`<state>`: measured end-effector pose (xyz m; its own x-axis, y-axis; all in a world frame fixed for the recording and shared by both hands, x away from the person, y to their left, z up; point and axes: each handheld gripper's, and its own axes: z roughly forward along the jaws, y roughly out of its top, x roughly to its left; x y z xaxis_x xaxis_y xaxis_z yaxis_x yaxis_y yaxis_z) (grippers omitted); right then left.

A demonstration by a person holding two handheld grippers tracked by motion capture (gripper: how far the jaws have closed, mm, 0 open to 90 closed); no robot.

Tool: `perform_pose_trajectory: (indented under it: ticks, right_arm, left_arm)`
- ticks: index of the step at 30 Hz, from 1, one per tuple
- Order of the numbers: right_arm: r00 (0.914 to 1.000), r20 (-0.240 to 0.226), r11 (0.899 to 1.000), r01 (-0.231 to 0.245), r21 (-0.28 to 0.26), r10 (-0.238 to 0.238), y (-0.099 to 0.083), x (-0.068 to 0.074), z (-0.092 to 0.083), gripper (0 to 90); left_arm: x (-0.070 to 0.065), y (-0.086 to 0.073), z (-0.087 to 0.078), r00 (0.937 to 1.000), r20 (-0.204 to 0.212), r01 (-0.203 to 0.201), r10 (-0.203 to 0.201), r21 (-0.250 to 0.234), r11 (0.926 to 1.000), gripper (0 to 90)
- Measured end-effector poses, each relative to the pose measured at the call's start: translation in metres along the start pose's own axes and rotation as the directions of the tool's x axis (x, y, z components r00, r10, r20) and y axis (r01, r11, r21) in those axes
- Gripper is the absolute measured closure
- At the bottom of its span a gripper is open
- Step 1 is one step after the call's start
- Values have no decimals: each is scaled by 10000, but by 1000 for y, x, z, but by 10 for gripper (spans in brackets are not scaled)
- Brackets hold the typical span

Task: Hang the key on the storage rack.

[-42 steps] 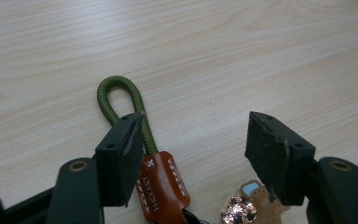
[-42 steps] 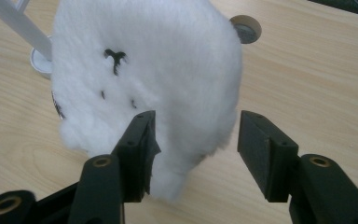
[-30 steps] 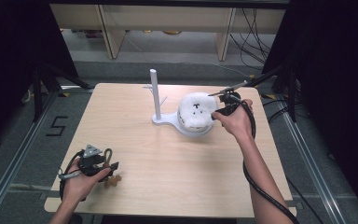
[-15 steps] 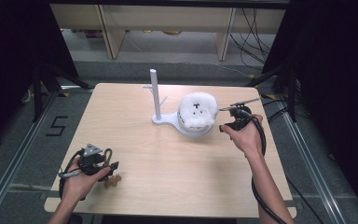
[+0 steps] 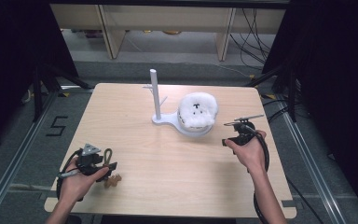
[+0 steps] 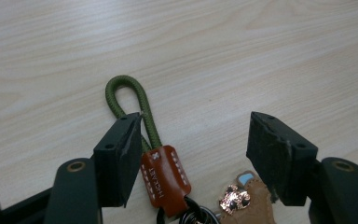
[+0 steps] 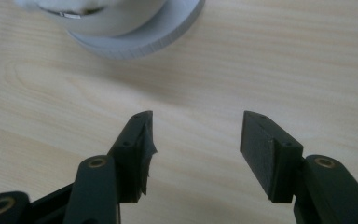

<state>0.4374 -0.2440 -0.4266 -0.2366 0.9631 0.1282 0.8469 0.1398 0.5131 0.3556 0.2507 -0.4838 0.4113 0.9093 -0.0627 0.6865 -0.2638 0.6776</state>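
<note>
A keyring with an olive cord loop, a brown leather tab and a small charm lies near the table's front left corner. My left gripper rests over it, and in the left gripper view the jaws stand apart with the cord touching one pad. A white stand has a round base that carries a white fluffy item. My right gripper is low over the wood to the right of that base. Its jaws have just closed a little, stay wide, and hold nothing.
The light wooden table has a black curtain at both sides and wooden shelving with cables on the floor behind it. A cable trails from each gripper toward the front edge. Bare wood lies between the two hands.
My right hand has drawn back from the white fluffy item, moving toward the near right and lower over the table. The left hand and the keyring have stayed where they were.
</note>
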Motion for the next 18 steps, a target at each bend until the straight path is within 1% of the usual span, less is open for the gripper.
perform_pose_trajectory:
  ticks: [1, 2, 3, 4, 5, 6, 7, 8, 9, 10, 11, 12, 13, 14, 15, 17, 18]
  right_arm:
    - [10000, -17, 10000, -22, 57, 22, -4, -1, 2, 452]
    - [9999, -118, 9999, 14, 108, -12, -6, -2, 4, 451]
    - [9999, -125, 9999, 38, 151, -36, -9, -2, 6, 451]
    - [9996, -78, 9990, -270, 348, 273, -11, 0, 7, 451]
    - [9999, -99, 9993, -112, 355, 115, -14, -2, 9, 451]
    - [9998, -178, 9994, -70, 333, 76, -17, -3, 11, 451]
    - [9998, -188, 9995, -59, 325, 65, -18, -3, 11, 451]
    - [9995, -187, 9991, -245, 358, 252, -20, -2, 11, 451]
    - [9991, -260, 9990, -311, 335, 320, -21, -3, 10, 451]
    - [9991, -262, 9990, -312, 325, 320, -23, -3, 10, 451]
    - [9990, -185, 9986, -413, 325, 419, -23, -3, 10, 451]
    - [9987, -194, 9984, -460, 320, 467, -24, -3, 9, 451]
    - [9981, -162, 9976, -592, 355, 598, -25, -3, 9, 451]
    - [9988, -274, 9987, -405, 312, 414, -27, -4, 8, 450]
    - [9989, -223, 9986, -400, 357, 408, -28, -5, 8, 449]
    - [9983, -338, 9983, -467, 355, 479, -31, -5, 9, 449]
    - [9977, -410, 9981, -528, 316, 541, -32, -5, 9, 449]
  left_arm:
    - [0, 0, 0, 10000, -25, 28, -28, 38, 10000, 350]
    - [1, 1, -1, 10000, 20, 43, -43, 238, 9997, 350]
    - [2, 1, -1, 9999, -57, 99, -98, 198, 9998, 350]
    - [2, 2, -2, 9998, -91, 186, -183, 301, 9994, 350]
    - [2, 2, -2, 9995, -160, 296, -290, 402, 9988, 350]
    - [2, 2, -2, 9992, -141, 367, -363, 306, 9989, 351]
    - [3, 3, -3, 9990, -158, 423, -415, 579, 9974, 351]
    - [5, 4, -3, 9991, -206, 388, -375, 671, 9970, 351]
    - [5, 5, -3, 9989, -240, 418, -400, 761, 9962, 353]
    - [7, 7, -4, 9989, -200, 448, -430, 1063, 9933, 356]
    - [9, 9, -4, 9988, -166, 482, -466, 1198, 9916, 362]
    - [10, 11, -5, 9990, -160, 429, -410, 1413, 9890, 366]
    - [11, 13, -5, 9985, -221, 520, -491, 1571, 9862, 370]
    - [13, 16, -5, 9987, -119, 503, -489, 1878, 9809, 381]
    - [14, 19, -3, 9984, -69, 564, -562, 2091, 9763, 389]
    - [13, 22, 1, 9976, -97, 684, -683, 2580, 9637, 407]
    - [13, 23, 4, 9972, -83, 737, -742, 2707, 9598, 417]
